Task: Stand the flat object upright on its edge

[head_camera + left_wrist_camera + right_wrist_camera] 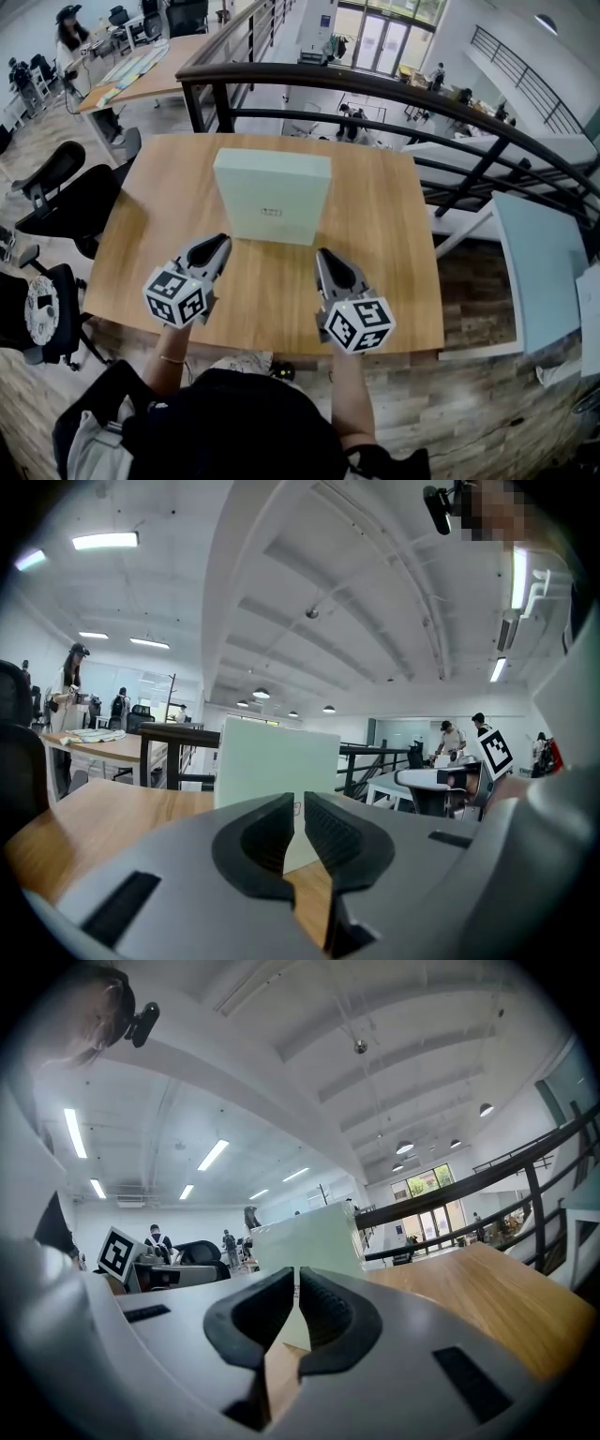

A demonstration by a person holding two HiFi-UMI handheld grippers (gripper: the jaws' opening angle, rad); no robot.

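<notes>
now one box (pixel 272 197) stands upright; left gripper (pixel 222 244) and right gripper (pixel 322 254) both closed empty.

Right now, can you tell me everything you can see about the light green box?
The box is pale mint green, flat and squarish, and looks like smooth cardboard. A tiny mark sits low on its front face. It stands upright on one edge near the middle of the wooden table. Only the table touches it. The left tongs and the right tongs are shut and empty just in front of it, not touching it.
</notes>
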